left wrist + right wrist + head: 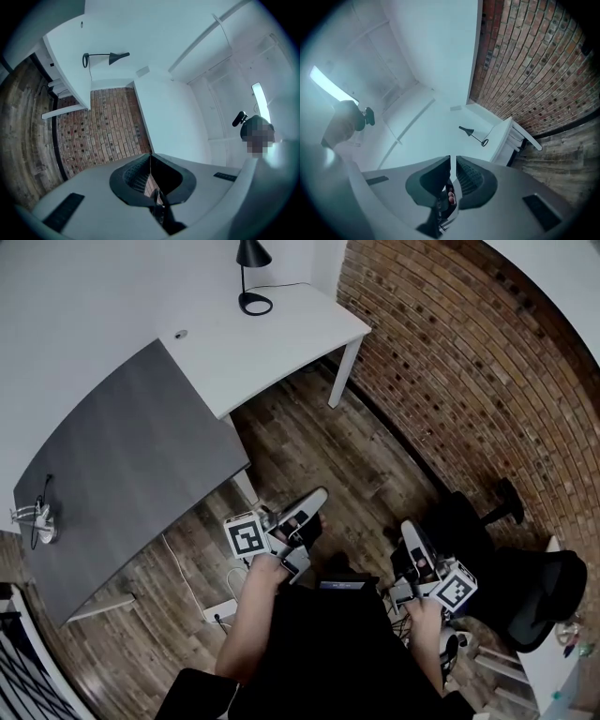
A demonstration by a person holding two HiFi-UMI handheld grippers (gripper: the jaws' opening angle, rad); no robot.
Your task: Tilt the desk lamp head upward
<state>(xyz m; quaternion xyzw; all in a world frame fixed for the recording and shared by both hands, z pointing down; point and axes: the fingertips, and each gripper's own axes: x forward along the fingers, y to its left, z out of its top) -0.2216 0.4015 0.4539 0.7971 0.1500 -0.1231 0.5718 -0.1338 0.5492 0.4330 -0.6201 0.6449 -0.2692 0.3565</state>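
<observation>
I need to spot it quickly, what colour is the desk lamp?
Black all over; the desk lamp shows best in the head view.

Dim, bluish cast, fisheye-warped, dark-vignetted edges

Both held low before body, well apart.
- In left hand (269, 566): left gripper (315, 497), jaws pressed together, nothing between them, tips pointing away from body and slanting to right.
- In right hand (421, 611): right gripper (410, 529), jaws nearly together, only thin slit, empty.
- left forearm (246, 634) and right forearm (429, 657) reach forward from torso.
</observation>
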